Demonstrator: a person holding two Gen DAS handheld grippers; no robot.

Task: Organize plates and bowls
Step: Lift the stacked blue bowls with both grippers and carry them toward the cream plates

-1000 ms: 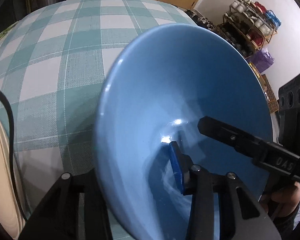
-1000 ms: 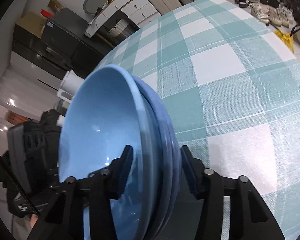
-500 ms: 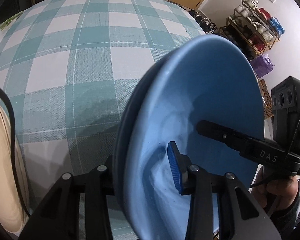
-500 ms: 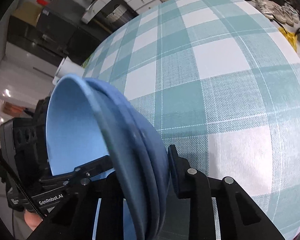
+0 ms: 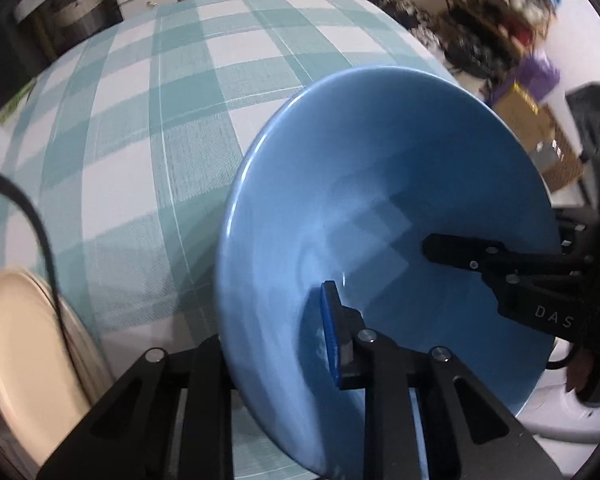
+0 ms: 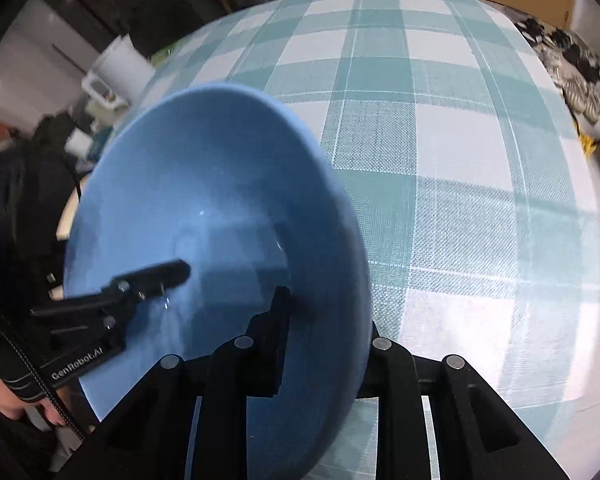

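Observation:
A light blue bowl [image 5: 380, 200] fills both views, held above the checked tablecloth. My left gripper [image 5: 272, 340] is shut on its near rim, one blue-padded finger [image 5: 330, 328] inside the bowl. My right gripper [image 6: 324, 320] is shut on the opposite rim of the same bowl [image 6: 204, 184], one finger inside. Each view shows the other gripper's finger reaching into the bowl from the far side. Any darker plates under the bowl are hidden now.
A cream plate [image 5: 24, 352] lies at the table's left edge in the left wrist view. The teal and white checked tablecloth [image 6: 440, 160] stretches ahead. Cabinets, shoes and a shelf stand beyond the table.
The bowl has tilted back so its inside faces both cameras; the darker plate rims seen half a second ago no longer show. Both views have swung, and the cream plate has come into view at left.

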